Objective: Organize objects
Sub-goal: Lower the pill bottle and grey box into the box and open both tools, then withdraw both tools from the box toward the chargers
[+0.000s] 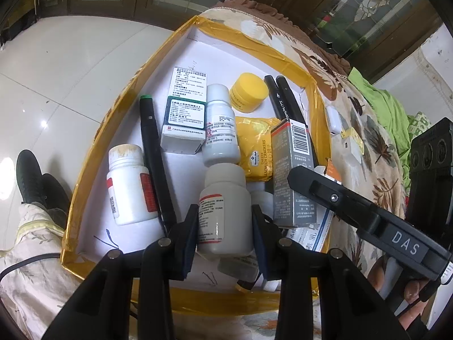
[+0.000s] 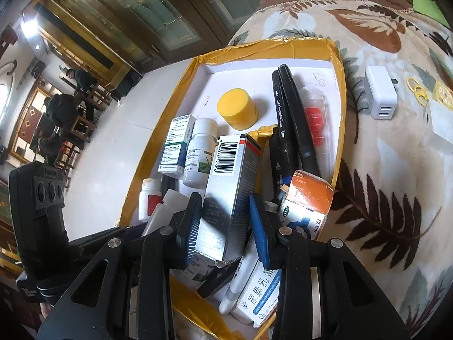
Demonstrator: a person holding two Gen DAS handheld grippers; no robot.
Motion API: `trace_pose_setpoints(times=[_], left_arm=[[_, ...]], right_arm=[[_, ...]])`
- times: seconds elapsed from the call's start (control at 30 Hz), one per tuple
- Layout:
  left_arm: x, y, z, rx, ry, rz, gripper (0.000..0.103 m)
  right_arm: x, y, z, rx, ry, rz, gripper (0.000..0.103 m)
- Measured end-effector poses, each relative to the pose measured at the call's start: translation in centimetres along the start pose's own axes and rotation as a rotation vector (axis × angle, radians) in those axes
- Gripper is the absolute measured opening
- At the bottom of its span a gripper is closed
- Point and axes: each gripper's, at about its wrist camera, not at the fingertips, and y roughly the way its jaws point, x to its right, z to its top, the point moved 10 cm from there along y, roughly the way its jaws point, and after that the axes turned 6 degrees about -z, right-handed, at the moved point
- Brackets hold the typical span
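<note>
A white pill bottle [image 1: 225, 212] with a red-printed label is clamped between the pads of the left gripper [image 1: 225, 226], held upright over the near end of a shallow white box [image 1: 198, 48] edged with yellow tape. A grey carton [image 2: 229, 195] with a barcode on its end is gripped between the blue pads of the right gripper [image 2: 226, 226], tilted above the near right part of the same box.

Inside the box, a second white bottle [image 1: 128, 184] with a red label is seen at the left side, with a black pen [image 1: 154, 155] with a green tip just beside it. Nearer the middle, a white medicine carton [image 1: 185, 110] and a grey-white bottle [image 1: 220, 127] are laid side by side. A yellow jar [image 1: 249, 92] is placed toward the far end, and a yellow cracker packet [image 1: 256, 147] lies just in front of it. Two black markers [image 2: 291, 119] are laid along the right wall, and an orange-topped carton [image 2: 308, 195] is propped at the near right corner.

Outside the box, to its right, a white charger [image 2: 380, 96] rests on a leaf-patterned cloth [image 2: 382, 198].
</note>
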Motion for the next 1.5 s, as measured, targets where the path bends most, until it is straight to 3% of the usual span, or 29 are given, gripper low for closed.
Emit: trace_pose_setpoints(times=[0.3, 0.37, 0.4, 0.43, 0.47, 0.5, 0.63, 0.7, 0.83, 0.93, 1.07, 1.3, 1.5], left_arm=[[0.6, 0.0, -0.5, -0.011, 0.029, 0.003, 0.036], [1.1, 0.0, -0.8, -0.017, 0.048, -0.009, 0.041], [1.3, 0.0, -0.9, -0.019, 0.054, -0.014, 0.049], [1.5, -0.1, -1.0, -0.019, 0.06, -0.019, 0.059], [1.7, -0.2, -1.1, -0.015, 0.065, -0.022, 0.063], [1.8, -0.4, -1.1, -0.008, 0.067, -0.022, 0.067], [2.0, -1.6, -1.2, 0.039, 0.039, -0.042, 0.068], [2.0, -2.3, -1.2, 0.074, 0.026, -0.05, 0.068], [3.1, -6.2, -0.4, 0.295, 0.094, 0.017, 0.07], [4.8, -7.9, -0.5, 0.392, 0.149, 0.044, 0.076], [7.1, -8.4, -1.2, 0.448, 0.182, 0.078, 0.076], [12.2, -7.3, -2.5, 0.474, 0.227, 0.098, 0.076], [16.6, -4.3, -4.8, 0.386, 0.295, 0.074, 0.076]], right_arm=[[0.6, -0.4, -0.1, -0.011, 0.079, 0.077, 0.035], [0.6, -0.6, -0.1, -0.009, 0.098, 0.111, 0.036], [0.6, -0.7, -0.2, -0.009, 0.105, 0.128, 0.038], [0.6, -0.8, -0.2, -0.009, 0.115, 0.144, 0.044], [0.7, -1.0, -0.1, -0.008, 0.136, 0.175, 0.056], [0.8, -1.2, 0.0, -0.005, 0.154, 0.203, 0.06], [1.1, -2.7, 0.4, 0.022, 0.185, 0.247, 0.06], [1.2, -3.8, 0.4, 0.041, 0.183, 0.271, 0.06], [1.4, -6.6, 0.0, 0.099, 0.163, 0.32, 0.06], [2.1, -8.4, -0.6, 0.133, 0.157, 0.35, 0.06], [4.7, -9.9, -1.2, 0.177, 0.149, 0.293, 0.06], [11.2, -11.7, -1.8, 0.218, 0.22, 0.197, 0.06], [16.0, -12.3, -1.7, 0.227, 0.261, 0.112, 0.06]])
